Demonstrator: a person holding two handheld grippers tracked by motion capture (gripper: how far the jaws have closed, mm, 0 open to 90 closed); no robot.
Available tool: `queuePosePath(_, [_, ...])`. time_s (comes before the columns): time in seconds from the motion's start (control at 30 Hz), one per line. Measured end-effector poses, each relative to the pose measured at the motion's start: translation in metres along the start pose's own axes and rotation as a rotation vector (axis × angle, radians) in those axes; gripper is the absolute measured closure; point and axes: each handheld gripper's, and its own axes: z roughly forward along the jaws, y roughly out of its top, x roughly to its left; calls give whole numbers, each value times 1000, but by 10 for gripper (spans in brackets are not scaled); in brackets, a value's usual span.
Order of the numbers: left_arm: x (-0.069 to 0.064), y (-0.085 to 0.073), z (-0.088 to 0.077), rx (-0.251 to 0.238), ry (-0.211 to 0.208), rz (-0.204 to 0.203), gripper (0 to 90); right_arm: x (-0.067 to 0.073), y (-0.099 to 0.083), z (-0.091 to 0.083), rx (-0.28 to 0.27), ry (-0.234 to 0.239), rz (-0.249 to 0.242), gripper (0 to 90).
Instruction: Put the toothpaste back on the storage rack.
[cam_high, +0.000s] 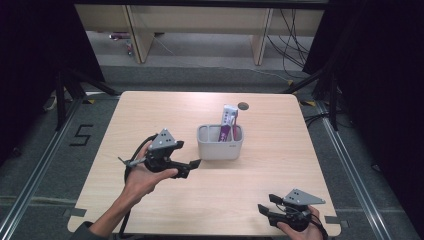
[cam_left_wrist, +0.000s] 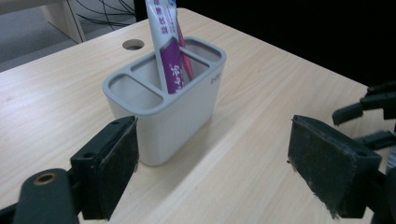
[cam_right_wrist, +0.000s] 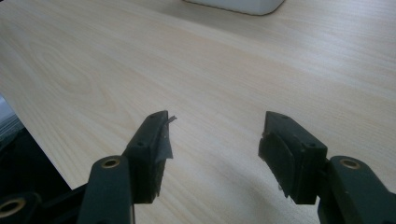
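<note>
Left gripper view: hand-held gripper (cam_left_wrist: 212, 165) wide open, empty, near holder (cam_left_wrist: 163, 100).

Grey holder (cam_high: 220, 148) with purple tube (cam_high: 227, 122) mid-table, left hand-held gripper (cam_high: 192, 165) just beside it, right hand-held gripper (cam_high: 265, 205) at near edge

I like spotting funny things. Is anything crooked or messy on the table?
Nothing is spilled or broken. The purple and white tube leans a little in the grey holder, poking well above its rim. The holder stands upright on the table, and its other compartments look empty.
</note>
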Motion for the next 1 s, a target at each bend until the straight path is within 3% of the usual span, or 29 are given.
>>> queuePosePath(0.13, [-3, -12, -10, -1, -1, 7, 159, 1, 0, 1, 18, 10, 22, 424])
queuePosePath(0.4, [-7, -34, -25, -25, -2, 23, 160, 1, 1, 0, 5, 9, 7, 422])
queuePosePath(0.43, [-8, -36, -27, -20, 6, 30, 159, 4, 0, -1, 14, 9, 40, 422])
queuePosePath(0.53, [-9, -46, -33, -30, 1, 35, 160, 3, 0, 1, 3, 8, 12, 417])
queuePosePath(0.63, [-9, -56, -37, -42, -1, 31, 159, 4, 0, 1, 4, 9, 26, 401])
queuePosePath(0.67, [-9, -59, -39, -41, 4, 34, 159, 2, 1, 1, 1, -9, -4, 401])
queuePosePath(0.73, [-9, -65, -41, -44, 11, 30, 157, 4, 0, 1, 0, 3, 14, 384])
queuePosePath(0.8, [-9, -71, -43, -59, 14, 25, 154, 3, 1, 1, -5, -14, -25, 375])
queuePosePath(0.9, [-9, -80, -43, -50, -2, 30, 154, 3, 1, 2, -19, -18, -27, 353])
queuePosePath(0.97, [-10, -86, -45, -39, 0, 31, 154, 6, 1, 2, -4, -6, 7, 339])
queuePosePath(1.0, [-11, -88, -45, -38, 1, 39, 154, 4, 1, 2, -14, -11, -12, 330])
